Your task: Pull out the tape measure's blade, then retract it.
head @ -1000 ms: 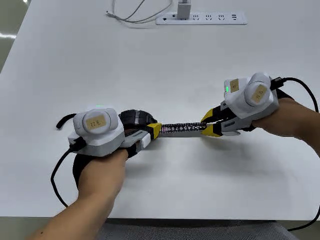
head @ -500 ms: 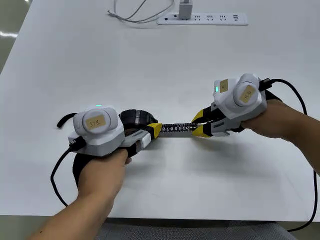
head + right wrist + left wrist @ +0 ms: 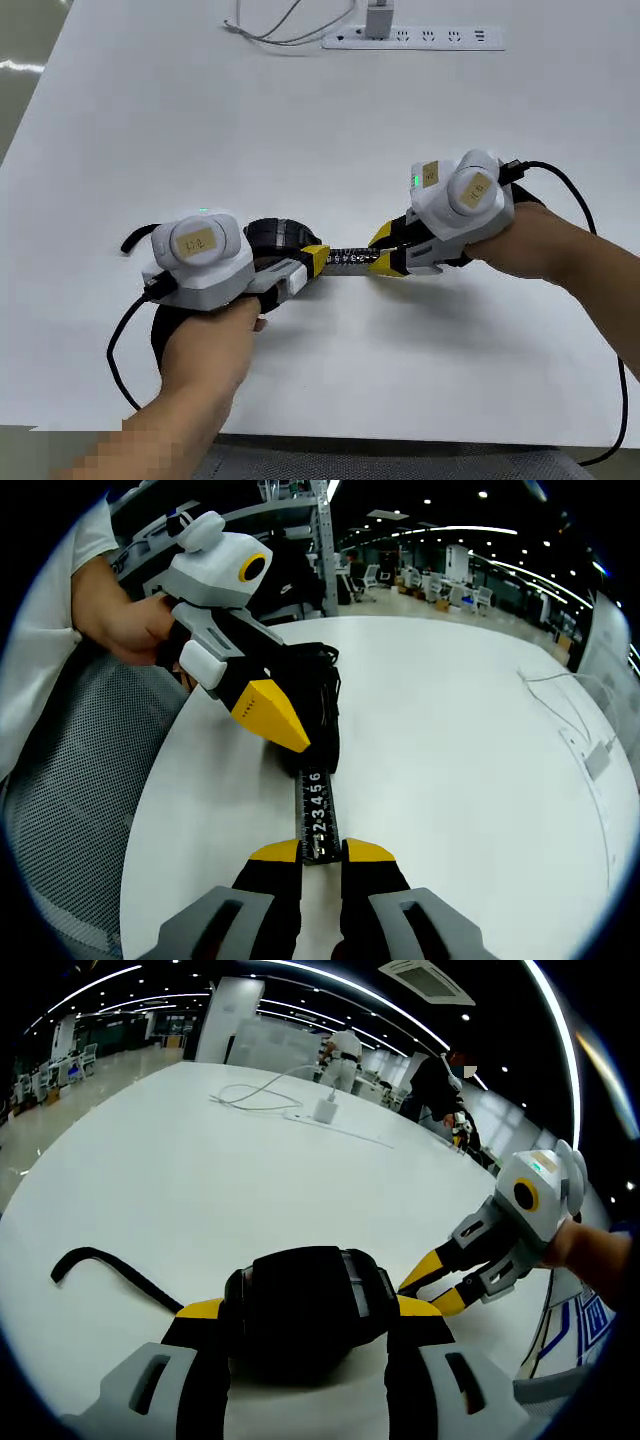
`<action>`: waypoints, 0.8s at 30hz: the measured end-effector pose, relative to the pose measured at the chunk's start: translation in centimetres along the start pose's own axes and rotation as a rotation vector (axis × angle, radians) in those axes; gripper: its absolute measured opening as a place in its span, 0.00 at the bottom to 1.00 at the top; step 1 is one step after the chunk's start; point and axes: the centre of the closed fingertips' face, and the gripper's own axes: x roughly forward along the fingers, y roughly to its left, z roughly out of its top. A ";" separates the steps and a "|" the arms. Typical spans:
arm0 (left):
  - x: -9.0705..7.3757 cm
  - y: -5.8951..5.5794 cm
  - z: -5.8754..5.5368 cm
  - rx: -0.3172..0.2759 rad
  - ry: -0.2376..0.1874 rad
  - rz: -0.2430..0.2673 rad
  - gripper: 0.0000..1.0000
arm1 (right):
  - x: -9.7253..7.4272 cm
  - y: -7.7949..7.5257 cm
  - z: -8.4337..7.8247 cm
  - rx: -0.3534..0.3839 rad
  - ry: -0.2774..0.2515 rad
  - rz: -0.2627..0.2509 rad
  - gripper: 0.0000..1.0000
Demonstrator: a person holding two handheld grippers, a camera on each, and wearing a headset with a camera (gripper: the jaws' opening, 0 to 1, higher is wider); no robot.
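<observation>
The black tape measure case [image 3: 277, 238] rests on the white table, clamped between the jaws of my left gripper [image 3: 305, 262]; in the left gripper view the case [image 3: 305, 1305] sits between the yellow-tipped fingers. A short length of blade [image 3: 347, 258] with printed numbers runs from the case to my right gripper [image 3: 382, 252], which is shut on the blade's end. In the right gripper view the blade [image 3: 317, 815] shows numbers up to about six before it enters the case [image 3: 310, 695]. A black wrist strap [image 3: 110, 1265] trails from the case to the left.
A white power strip [image 3: 412, 37] with a charger and a white cable [image 3: 270, 22] lies at the table's far edge. A black cord [image 3: 125, 330] hangs from the left gripper, another from the right [image 3: 590, 240]. A grey chair seat [image 3: 80, 810] is beside the table.
My right gripper has moved left toward the case with the blade's end in it. The exposed blade has grown shorter. The left gripper and the case have stayed put.
</observation>
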 end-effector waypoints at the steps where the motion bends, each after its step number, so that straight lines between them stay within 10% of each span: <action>1: 0.0 0.0 0.0 0.000 0.000 0.000 0.59 | 0.1 0.0 0.1 0.001 -0.002 0.001 0.10; 24: 0.2 0.2 0.1 -0.005 0.000 -0.001 0.59 | 2.5 0.1 2.3 0.004 -0.049 0.018 0.10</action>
